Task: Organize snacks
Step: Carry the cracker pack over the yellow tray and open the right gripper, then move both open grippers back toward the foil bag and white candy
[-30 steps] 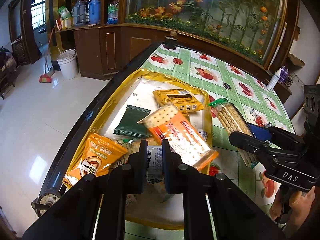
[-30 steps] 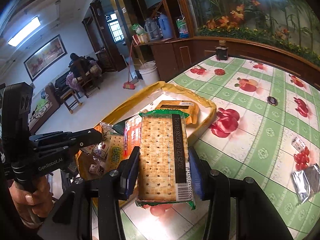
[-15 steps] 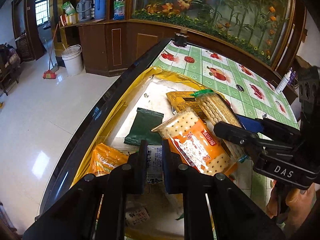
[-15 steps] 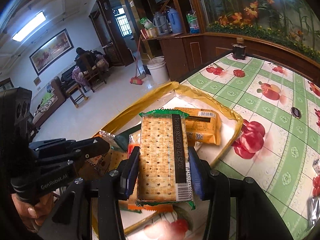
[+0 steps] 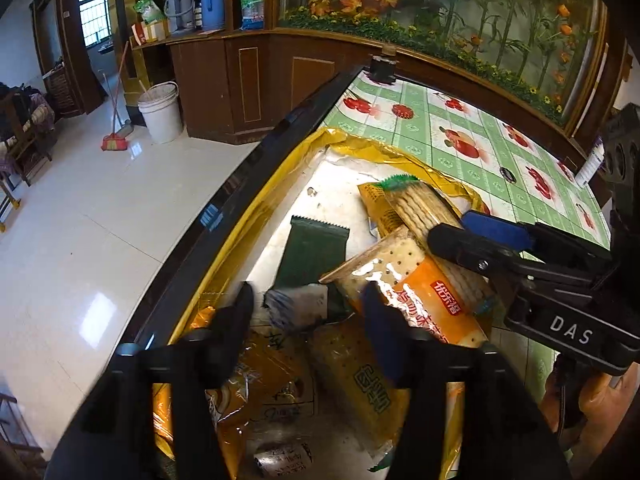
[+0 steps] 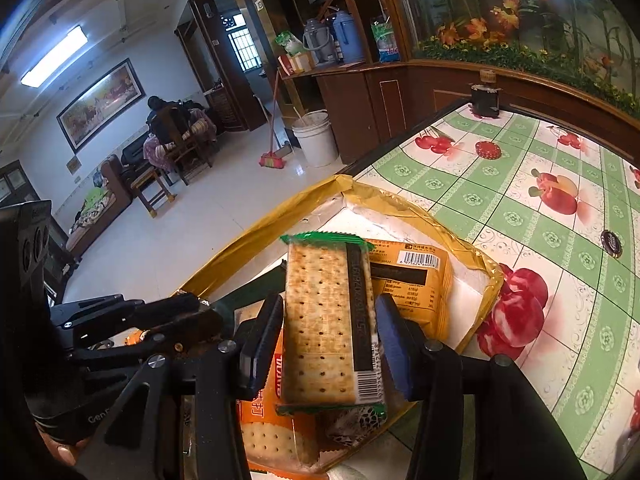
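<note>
Right gripper (image 6: 330,334) clamps cracker pack (image 6: 326,324) above yellow tray (image 5: 280,184). Left gripper (image 5: 306,308) wide, empty, over near snacks. Risk: release onto orange pack (image 5: 420,300); pack slides off pile.

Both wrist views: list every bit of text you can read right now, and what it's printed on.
"DAS": body of the right gripper.
"Gen", rest cut off: body of the left gripper.
Chinese characters on the orange cracker pack: too blurred to transcribe.
Barcode digits on the yellow snack pack: too small.
Date strip on the green-edged cracker pack: blurred.
</note>
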The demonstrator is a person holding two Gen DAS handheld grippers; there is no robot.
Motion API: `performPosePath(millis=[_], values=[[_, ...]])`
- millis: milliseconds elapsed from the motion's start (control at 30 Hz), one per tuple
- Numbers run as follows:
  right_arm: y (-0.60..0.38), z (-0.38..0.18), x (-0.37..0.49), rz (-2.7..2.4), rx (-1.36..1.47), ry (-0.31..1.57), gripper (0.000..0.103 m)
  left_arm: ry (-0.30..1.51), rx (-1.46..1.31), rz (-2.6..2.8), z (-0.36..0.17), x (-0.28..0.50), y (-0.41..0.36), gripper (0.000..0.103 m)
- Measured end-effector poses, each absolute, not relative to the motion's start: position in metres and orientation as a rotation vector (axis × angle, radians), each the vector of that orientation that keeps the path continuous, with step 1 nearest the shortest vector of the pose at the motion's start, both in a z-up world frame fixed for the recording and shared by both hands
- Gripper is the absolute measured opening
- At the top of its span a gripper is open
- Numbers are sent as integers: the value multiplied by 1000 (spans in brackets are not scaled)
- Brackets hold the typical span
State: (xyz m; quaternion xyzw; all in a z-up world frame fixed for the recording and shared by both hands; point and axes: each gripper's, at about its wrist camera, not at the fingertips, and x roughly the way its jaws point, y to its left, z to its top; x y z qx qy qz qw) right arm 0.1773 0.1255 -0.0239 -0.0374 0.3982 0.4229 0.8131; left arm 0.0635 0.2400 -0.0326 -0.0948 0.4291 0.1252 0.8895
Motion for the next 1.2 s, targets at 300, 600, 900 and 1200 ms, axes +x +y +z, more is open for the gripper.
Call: performPosePath(millis=[300,600,900,1200], values=[[97,-11,170,872,-34,806,64,814,-160,278,-13,50,229,66],[53,6,154,816,-4,759,67,759,-110,253,6,41,203,75],[-12,4,141,714,20,749,70,738,-58,200,15,43,168,75],[-105,-13,140,533,22,764,78,775,-3,109,7,61,114,75]])
